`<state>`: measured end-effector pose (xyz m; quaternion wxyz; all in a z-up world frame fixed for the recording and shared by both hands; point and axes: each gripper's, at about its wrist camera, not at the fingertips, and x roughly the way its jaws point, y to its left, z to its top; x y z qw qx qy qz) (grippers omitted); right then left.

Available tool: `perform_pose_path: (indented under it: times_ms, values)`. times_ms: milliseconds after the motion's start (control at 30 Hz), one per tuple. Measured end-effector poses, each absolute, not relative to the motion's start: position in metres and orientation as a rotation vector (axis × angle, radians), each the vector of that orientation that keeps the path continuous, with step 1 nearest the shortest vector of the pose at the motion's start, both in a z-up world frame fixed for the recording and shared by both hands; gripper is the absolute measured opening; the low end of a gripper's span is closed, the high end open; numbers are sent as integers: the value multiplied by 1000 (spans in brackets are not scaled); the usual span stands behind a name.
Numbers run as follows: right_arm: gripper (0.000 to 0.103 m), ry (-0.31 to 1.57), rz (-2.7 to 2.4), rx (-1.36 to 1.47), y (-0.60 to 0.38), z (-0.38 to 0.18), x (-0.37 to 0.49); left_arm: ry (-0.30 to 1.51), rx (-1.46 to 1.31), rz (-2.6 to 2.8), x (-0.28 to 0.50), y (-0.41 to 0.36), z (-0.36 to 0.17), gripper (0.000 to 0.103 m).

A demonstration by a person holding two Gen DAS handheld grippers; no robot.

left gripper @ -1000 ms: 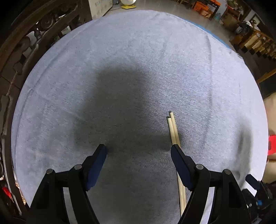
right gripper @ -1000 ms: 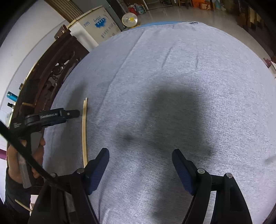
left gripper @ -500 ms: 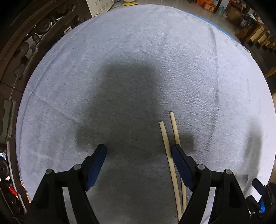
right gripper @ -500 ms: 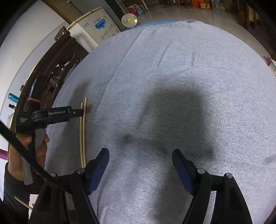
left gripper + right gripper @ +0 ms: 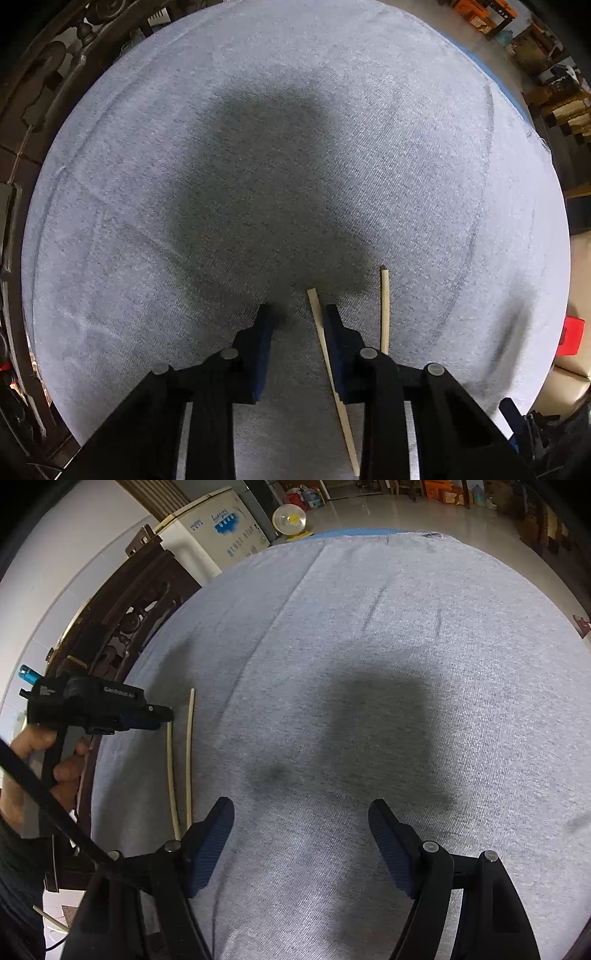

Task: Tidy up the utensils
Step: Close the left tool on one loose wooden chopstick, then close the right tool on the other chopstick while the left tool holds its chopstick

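Our left gripper [image 5: 295, 317], jaws half-closed round nothing, should pinch that light, stiff, slippery chopstick [image 5: 322, 338] mid-shaft; right gripper [image 5: 301, 812] gapes empty.

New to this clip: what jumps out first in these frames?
Two pale wooden chopsticks lie apart on the grey cloth-covered round table, near its edge. The left gripper sits low over them, its jaws partly closed with one stick against the inside of its right finger, though no grip is evident. The right gripper hangs wide open over bare cloth, holding nothing.
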<state>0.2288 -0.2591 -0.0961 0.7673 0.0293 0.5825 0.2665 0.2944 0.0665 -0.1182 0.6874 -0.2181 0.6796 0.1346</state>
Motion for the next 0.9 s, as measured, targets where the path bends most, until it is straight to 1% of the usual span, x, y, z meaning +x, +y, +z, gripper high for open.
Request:
perform_pose_path:
  times_ms: [167,233,300,367,433,733,800,900]
  values:
    - [78,1261,590,74,-261,-97,232,1581,-525,308,317,76,-120,29]
    - [78,1260,593,77,-262,-99,233,1587,-522,296,328,70,-122,25]
    - [78,1262,596,87,-264,-100,234,1589,-513,275,329,61,-124,25]
    - [78,1262,595,96,-266,-102,234,1580,-485,295,333,58,-123,19]
    - [78,1267,599,107,-267,-105,234,1579,-478,299,336,56,-122,7]
    - [78,1272,614,111,-264,-107,240,1580,-502,305,335,53,-122,7]
    - [78,1281,623,106,-257,-107,241,1567,-492,305,321,55,-122,7]
    - [78,1287,642,91,-243,-102,245,1536,-467,286,320,50,-122,6]
